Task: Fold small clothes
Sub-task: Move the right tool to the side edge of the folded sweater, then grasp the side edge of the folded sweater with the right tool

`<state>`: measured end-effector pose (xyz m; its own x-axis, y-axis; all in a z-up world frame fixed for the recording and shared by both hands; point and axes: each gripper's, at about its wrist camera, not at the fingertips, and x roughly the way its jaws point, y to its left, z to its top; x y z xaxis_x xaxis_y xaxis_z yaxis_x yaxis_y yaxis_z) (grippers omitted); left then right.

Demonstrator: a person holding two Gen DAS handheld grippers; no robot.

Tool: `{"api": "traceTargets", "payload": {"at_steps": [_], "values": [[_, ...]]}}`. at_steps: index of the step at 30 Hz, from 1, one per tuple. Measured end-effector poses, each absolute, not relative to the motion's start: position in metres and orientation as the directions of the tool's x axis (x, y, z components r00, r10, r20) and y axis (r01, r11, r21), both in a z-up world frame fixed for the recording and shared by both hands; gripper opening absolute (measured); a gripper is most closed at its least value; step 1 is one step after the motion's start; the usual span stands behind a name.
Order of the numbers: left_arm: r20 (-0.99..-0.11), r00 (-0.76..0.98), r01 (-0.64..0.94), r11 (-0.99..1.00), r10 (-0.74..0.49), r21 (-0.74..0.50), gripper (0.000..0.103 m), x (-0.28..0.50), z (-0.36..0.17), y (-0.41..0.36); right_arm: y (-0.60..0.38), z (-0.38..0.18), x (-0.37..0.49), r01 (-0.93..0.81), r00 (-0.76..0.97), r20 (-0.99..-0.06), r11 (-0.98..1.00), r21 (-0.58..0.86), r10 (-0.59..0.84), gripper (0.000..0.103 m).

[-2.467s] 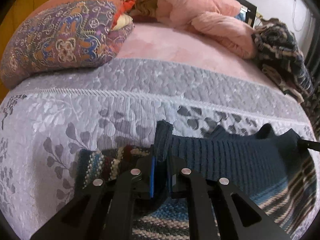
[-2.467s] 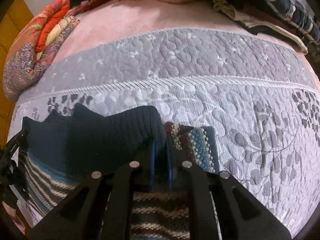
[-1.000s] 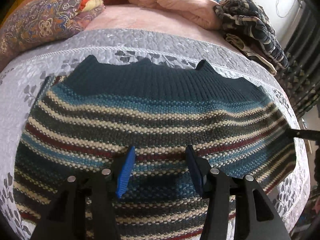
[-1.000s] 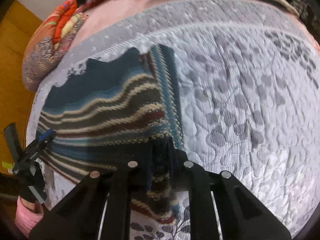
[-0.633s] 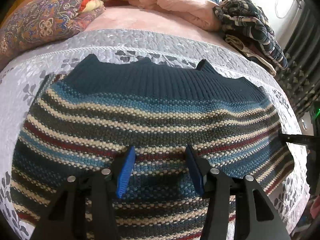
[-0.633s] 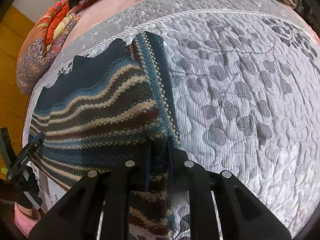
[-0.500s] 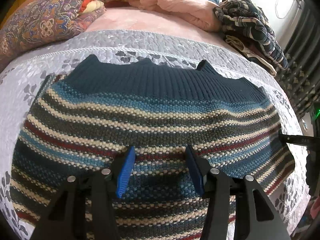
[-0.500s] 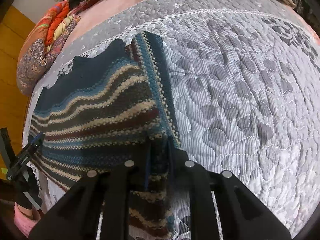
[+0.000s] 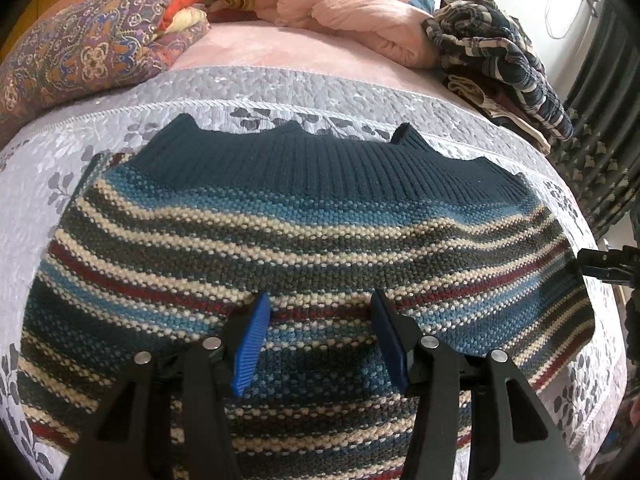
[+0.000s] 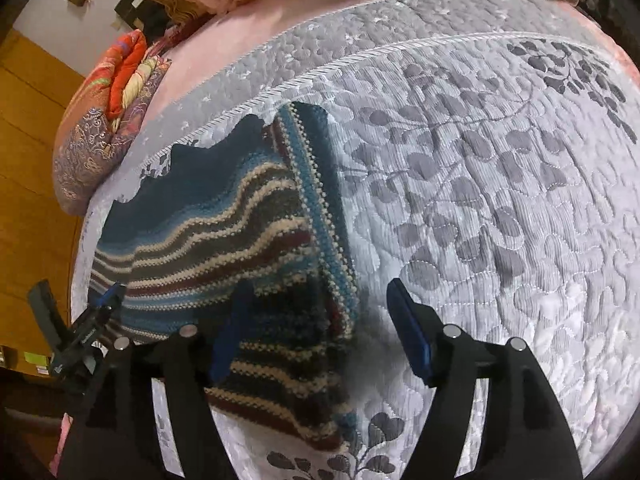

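Left gripper (image 9: 320,340): spread, above striped sweater (image 9: 304,240).
Right gripper (image 10: 320,336): spread, empty.
Advice: pinch both layers at the edge.

The sweater (image 9: 304,240) lies flat on the quilt (image 9: 280,88), which covers the near part of the bed (image 9: 288,50). The left claw (image 9: 318,340) hangs spread above the sweater's near middle. The right claw (image 10: 316,340) stands wide at the sweater's right edge, one finger over the knit, the other over bare quilt. Behind the sweater, at the bed's far left, rests a pillow (image 9: 80,52); behind the middle lies a bundled blanket (image 9: 340,8); at the far right sits a pile of clothes (image 9: 500,60).
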<state>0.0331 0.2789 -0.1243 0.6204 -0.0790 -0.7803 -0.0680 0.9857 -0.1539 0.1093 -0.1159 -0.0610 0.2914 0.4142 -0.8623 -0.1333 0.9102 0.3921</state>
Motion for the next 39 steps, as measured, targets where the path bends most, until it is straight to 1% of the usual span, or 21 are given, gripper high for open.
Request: {"api": "traceTargets", "payload": {"at_steps": [7,9,13,16,21,28,30,32,35,37,39], "values": [[-0.777,0.625,-0.065,0.986,-0.079,-0.152,0.053,0.033,-0.124,0.278,-0.116,-0.084,0.116,-0.139,0.237,-0.869,0.9,0.412,0.434,0.074],[-0.777,0.625,-0.066,0.986,-0.079,-0.153,0.053,0.033,-0.124,0.278,-0.115,-0.089,0.116,-0.138,0.234,-0.865,0.896,0.422,0.443,0.075],[-0.777,0.625,-0.065,0.986,-0.078,-0.151,0.053,0.033,-0.124,0.278,-0.115,-0.092,0.119,-0.133,0.246,-0.85,0.885,0.446,0.466,0.075],[-0.776,0.626,-0.066,0.986,-0.077,-0.152,0.053,0.033,-0.124,0.279,-0.11,-0.091,0.122,-0.145,0.25,-0.85,0.886,0.441,0.464,0.073],[-0.772,0.631,-0.069,0.987,-0.072,-0.148,0.053,0.032,-0.124,0.278,-0.099,-0.092,0.128,-0.158,0.236,-0.842,0.874,0.46,0.486,0.062],[-0.77,0.634,-0.068,0.987,-0.072,-0.148,0.053,0.031,-0.124,0.277,-0.089,-0.095,0.131,-0.171,0.237,-0.844,0.876,0.451,0.481,0.061],[-0.768,0.637,-0.066,0.987,-0.072,-0.147,0.053,0.031,-0.124,0.277,-0.089,-0.095,0.131,-0.175,0.235,-0.838,0.869,0.462,0.493,0.053],[-0.766,0.639,-0.065,0.987,-0.072,-0.147,0.053,0.031,-0.123,0.277,-0.087,-0.094,0.132,-0.178,0.228,-0.832,0.862,0.474,0.505,0.048],[-0.764,0.641,-0.066,0.987,-0.071,-0.147,0.053,0.03,-0.123,0.277,-0.084,-0.093,0.132,-0.184,0.227,-0.832,0.861,0.474,0.506,0.044],[-0.762,0.644,-0.067,0.987,-0.069,-0.146,0.053,0.029,-0.123,0.276,-0.083,-0.092,0.132,-0.187,0.227,-0.831,0.86,0.474,0.507,0.04],[-0.76,0.646,-0.066,0.987,-0.067,-0.144,0.053,0.029,-0.124,0.276,-0.083,-0.09,0.131,-0.194,0.231,-0.828,0.858,0.476,0.511,0.032]]}}
